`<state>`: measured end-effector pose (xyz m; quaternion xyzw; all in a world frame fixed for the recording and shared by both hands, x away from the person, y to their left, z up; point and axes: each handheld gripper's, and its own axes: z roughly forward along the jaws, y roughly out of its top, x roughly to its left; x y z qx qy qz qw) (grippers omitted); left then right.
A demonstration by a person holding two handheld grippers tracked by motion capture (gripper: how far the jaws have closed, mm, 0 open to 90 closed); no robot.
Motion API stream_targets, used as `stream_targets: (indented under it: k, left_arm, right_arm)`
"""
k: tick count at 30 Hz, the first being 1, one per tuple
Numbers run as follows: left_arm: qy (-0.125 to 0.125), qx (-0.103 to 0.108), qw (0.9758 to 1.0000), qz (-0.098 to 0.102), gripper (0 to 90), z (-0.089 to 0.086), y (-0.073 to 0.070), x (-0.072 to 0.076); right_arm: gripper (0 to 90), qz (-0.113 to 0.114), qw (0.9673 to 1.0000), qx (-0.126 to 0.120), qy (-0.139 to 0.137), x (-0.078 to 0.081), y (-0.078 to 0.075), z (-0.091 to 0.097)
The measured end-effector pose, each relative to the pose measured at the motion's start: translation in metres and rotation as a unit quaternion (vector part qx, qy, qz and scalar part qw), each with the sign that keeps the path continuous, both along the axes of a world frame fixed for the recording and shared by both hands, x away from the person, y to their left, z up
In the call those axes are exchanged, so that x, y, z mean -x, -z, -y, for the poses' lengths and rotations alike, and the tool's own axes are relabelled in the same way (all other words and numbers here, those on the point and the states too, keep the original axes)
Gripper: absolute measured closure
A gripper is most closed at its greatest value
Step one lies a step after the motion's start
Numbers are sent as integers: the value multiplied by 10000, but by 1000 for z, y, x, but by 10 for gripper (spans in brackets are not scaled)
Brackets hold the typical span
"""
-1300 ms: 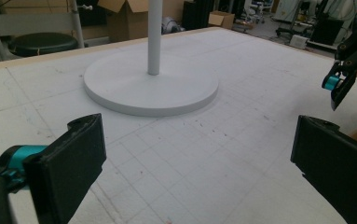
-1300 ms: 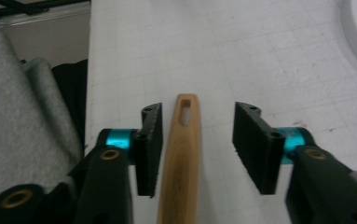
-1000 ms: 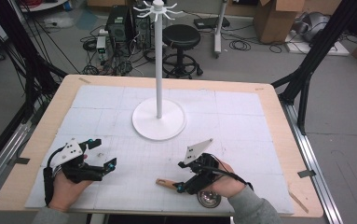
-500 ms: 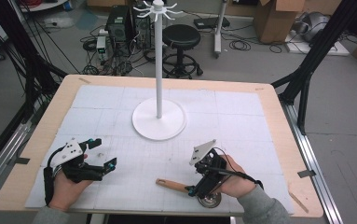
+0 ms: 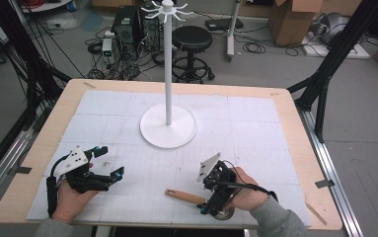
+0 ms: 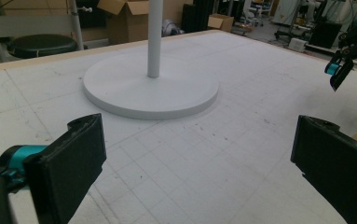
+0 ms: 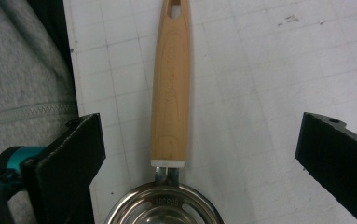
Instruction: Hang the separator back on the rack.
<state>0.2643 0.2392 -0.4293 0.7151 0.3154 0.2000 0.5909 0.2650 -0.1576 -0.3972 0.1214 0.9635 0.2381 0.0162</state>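
Right claw (image 5: 215,197) hangs jaws-down over the strainer (image 7: 170,140), jaws wide apart, gripping nothing. In the right gripper view the wooden handle (image 7: 171,88) runs 6 to 12 o'clock midway between the jaws; the steel bowl sits at 6. Strainer lies at the bench's (image 5: 285,148) near edge, about 5 o'clock from the white stand (image 5: 168,126). Left claw (image 5: 108,168), also wide open and empty, is well apart at 7 o'clock. Bench top: white gridded mat. Beyond: stool, cables, cardboard boxes.

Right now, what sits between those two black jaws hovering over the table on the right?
In the right gripper view, the wooden handle of a metal strainer lies on the table between the open jaws, untouched by either.
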Motion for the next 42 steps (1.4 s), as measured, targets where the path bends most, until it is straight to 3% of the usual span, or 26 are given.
stream_targets:
  k: [11,26,31,38,42]
  left_arm:
    - [4,-8,10000,-25,37,0,0,0]
    - [12,3,10000,-34,37,-1,0,0]
    - [17,10,10000,-36,37,0,0,0]
    - [19,20,10000,-33,37,0,0,0]
    - [18,22,10000,-31,37,0,0,0]
  right_arm:
    - [73,-126,9988,419,-238,2,9,-4]
    - [380,-226,9958,844,-264,6,14,-6]
    - [400,-347,9949,897,-306,8,15,-7]
    - [476,-307,9945,950,-304,9,14,-8]
    - [502,-170,9931,1127,-287,13,13,-12]
